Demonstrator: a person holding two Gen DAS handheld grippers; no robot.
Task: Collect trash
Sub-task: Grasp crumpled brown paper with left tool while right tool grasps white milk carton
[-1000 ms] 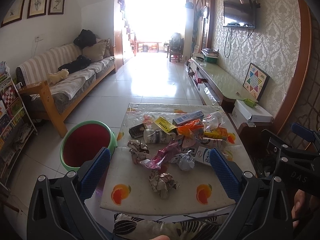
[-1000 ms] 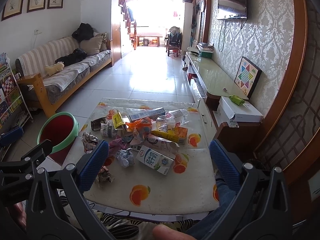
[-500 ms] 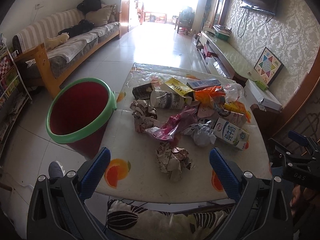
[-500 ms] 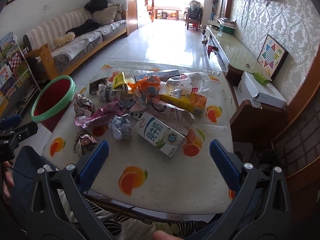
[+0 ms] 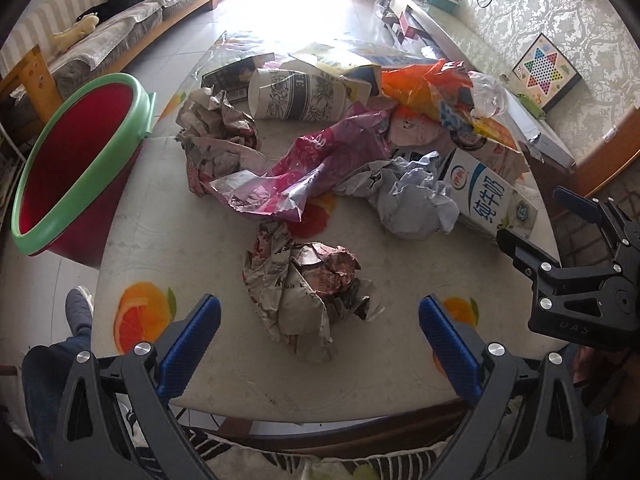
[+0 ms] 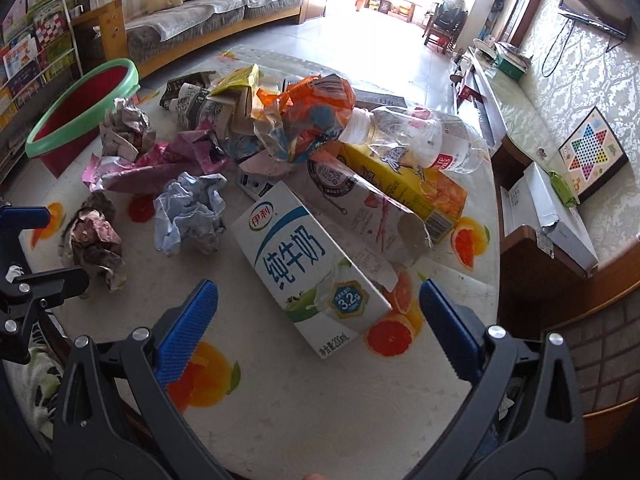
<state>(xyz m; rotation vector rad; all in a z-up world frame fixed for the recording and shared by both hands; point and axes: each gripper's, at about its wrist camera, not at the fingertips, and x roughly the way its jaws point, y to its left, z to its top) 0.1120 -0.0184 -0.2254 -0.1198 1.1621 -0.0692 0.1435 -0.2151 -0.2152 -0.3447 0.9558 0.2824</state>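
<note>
Trash lies heaped on a low table (image 5: pixel 168 248). My left gripper (image 5: pixel 319 320) is open and empty, just short of a crumpled newspaper ball (image 5: pixel 308 284), which also shows in the right wrist view (image 6: pixel 94 240). My right gripper (image 6: pixel 318 304) is open and empty, its fingers either side of the near end of a white milk carton (image 6: pixel 308 264), which also shows in the left wrist view (image 5: pixel 488 196). A red bin with a green rim (image 5: pixel 76 164) stands on the floor at the table's left; it also shows in the right wrist view (image 6: pixel 80 108).
More trash lies behind: a pink wrapper (image 5: pixel 316 164), a blue-grey paper ball (image 5: pixel 412 200), a paper cup (image 5: pixel 296 96), an orange bag (image 6: pixel 312 108), a plastic bottle (image 6: pixel 416 140), a yellow juice carton (image 6: pixel 404 188). A sofa (image 6: pixel 208 12) is far left, a TV bench (image 6: pixel 532 120) right.
Both grippers have moved forward and down towards the table. The newspaper ball and the milk carton now loom large just before the open fingers.
</note>
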